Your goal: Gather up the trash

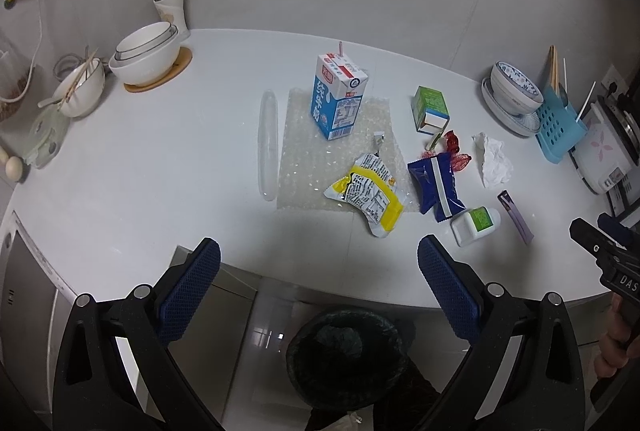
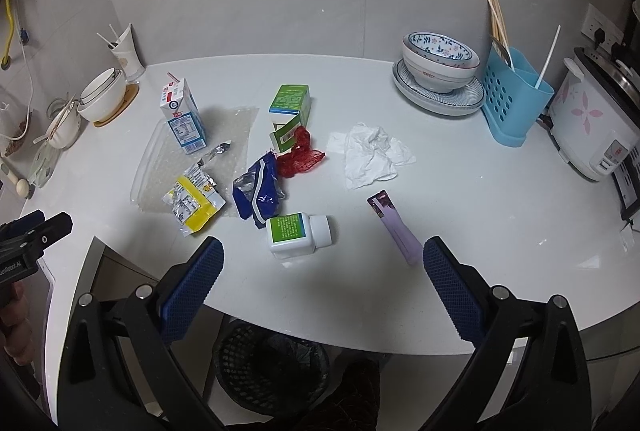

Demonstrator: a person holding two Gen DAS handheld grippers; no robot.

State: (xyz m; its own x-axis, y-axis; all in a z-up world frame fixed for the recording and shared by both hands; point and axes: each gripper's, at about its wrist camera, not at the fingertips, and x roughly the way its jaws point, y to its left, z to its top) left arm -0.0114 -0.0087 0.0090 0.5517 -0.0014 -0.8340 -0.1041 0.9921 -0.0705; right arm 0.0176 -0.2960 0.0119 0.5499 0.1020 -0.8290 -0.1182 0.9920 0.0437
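Both grippers are hovering over the counter's near edge, the left gripper and right gripper each gaping wide with nothing between the pads. Below them a black bin is waiting on the floor. Nearest on the counter, a white bottle is lying on its side, a lilac sachet just right of it. Behind, a yellow wrapper and blue packet are sprawling beside bubble wrap. Further back, crumpled tissue, red netting, a green box and the milk carton are sitting well apart from the bowls.
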